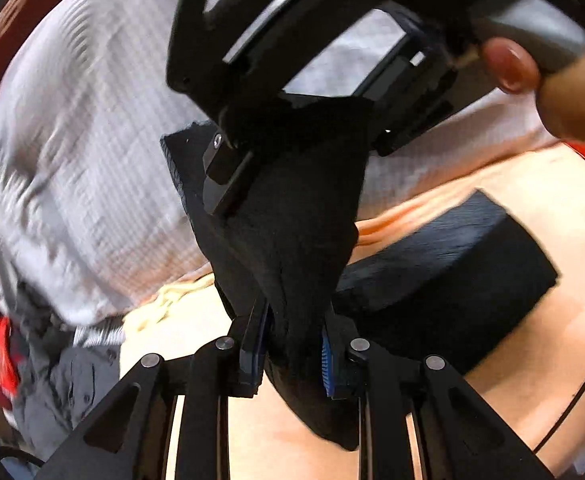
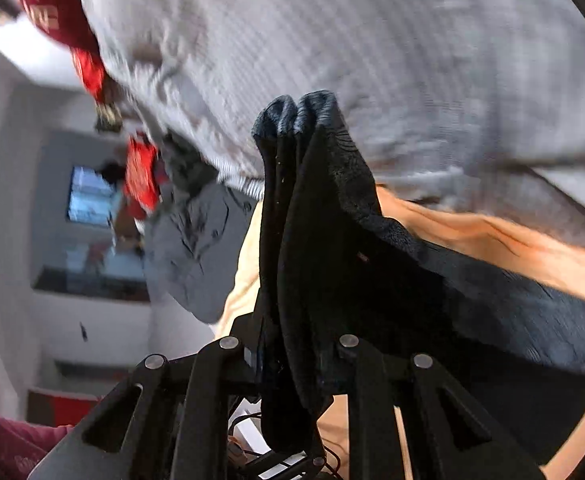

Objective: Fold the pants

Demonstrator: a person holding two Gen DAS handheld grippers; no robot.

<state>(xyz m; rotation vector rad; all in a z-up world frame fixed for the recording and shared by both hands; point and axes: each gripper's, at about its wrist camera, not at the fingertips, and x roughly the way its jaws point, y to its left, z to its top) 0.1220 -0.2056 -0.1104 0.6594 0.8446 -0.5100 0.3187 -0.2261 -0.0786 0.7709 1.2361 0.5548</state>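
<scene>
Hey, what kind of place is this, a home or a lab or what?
Probably an indoor room set up for laundry folding. Black pants are lifted over an orange-covered surface; white walls, a screen and a grey garment show behind.

Black pants (image 1: 304, 248) hang bunched in folds, lifted above the peach surface.

A white, finely ribbed shirt (image 1: 72, 152) fills the upper left of the left wrist view and the upper half of the right wrist view, blurred. A dark red garment with lettering (image 2: 52, 4) shows at the upper left. Below the shirt lies a pale orange cloth surface (image 1: 512, 380). A crumpled grey garment (image 2: 188, 256) sits left of centre, with a bright screen (image 2: 90, 200) on the grey wall behind.
</scene>
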